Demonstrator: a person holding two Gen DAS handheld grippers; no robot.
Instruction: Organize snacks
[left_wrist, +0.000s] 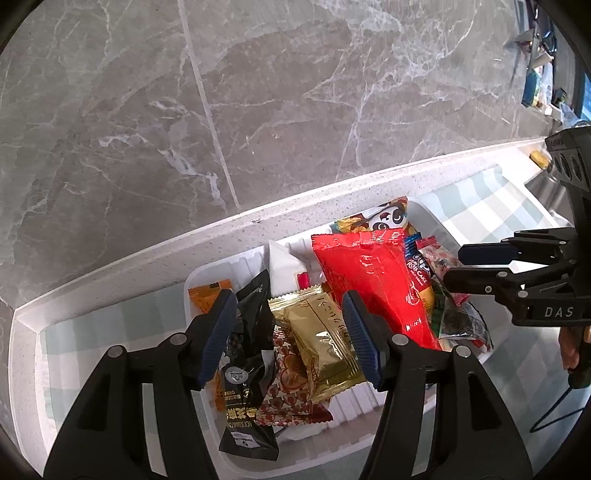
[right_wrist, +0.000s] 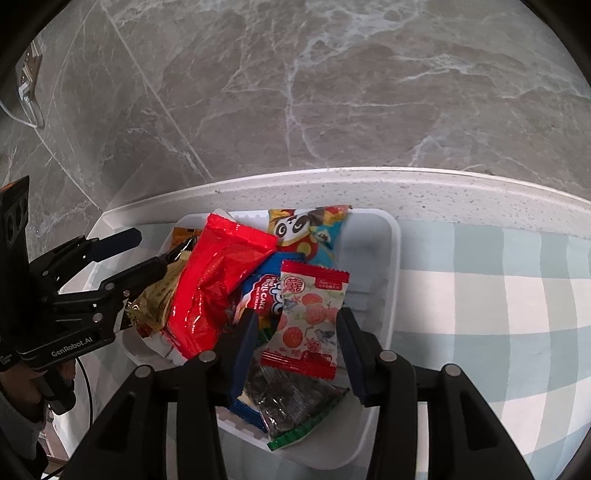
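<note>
A white tray (left_wrist: 192, 280) (right_wrist: 395, 258) holds a pile of snack packets. Among them are a big red bag (left_wrist: 369, 280) (right_wrist: 218, 280), a panda packet (left_wrist: 388, 218) (right_wrist: 306, 229) and a black packet (left_wrist: 247, 369). My left gripper (left_wrist: 291, 332) (right_wrist: 153, 249) is open over the tray's left half. A gold packet (left_wrist: 314, 339) lies between its pads, with a gap on its left side. Over the tray's right half my right gripper (right_wrist: 299, 339) (left_wrist: 452, 266) is open. A white packet with red fruit prints (right_wrist: 306, 321) rests loose on the pile between its pads.
The tray stands on a pale checked cloth (right_wrist: 480, 295) against the counter's raised speckled edge (right_wrist: 369, 188), below a grey marble wall (left_wrist: 258, 92). A sink rim and a small yellow item (left_wrist: 539, 158) lie far right. A person's hand (left_wrist: 569, 347) holds the right gripper.
</note>
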